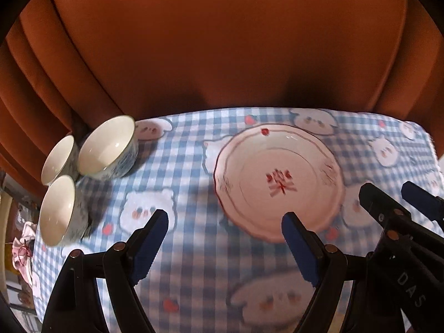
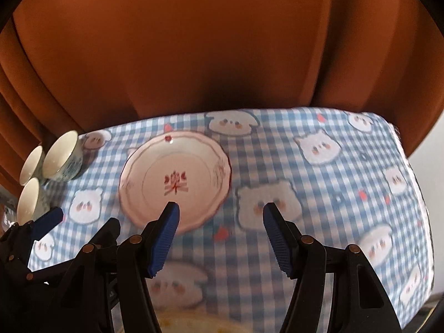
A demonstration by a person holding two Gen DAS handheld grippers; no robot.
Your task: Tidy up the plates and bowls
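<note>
The right gripper [image 2: 220,213] hangs over the desk [image 2: 347,222] with its jaws spread wide and nothing between them. Its left blue pad overlaps the near rim of a white plate [image 2: 177,177] with red markings. Three bowls [image 2: 62,156] cluster at the far left, apparently touching. The left gripper's blue tip [image 2: 48,220] shows lower left.
</note>
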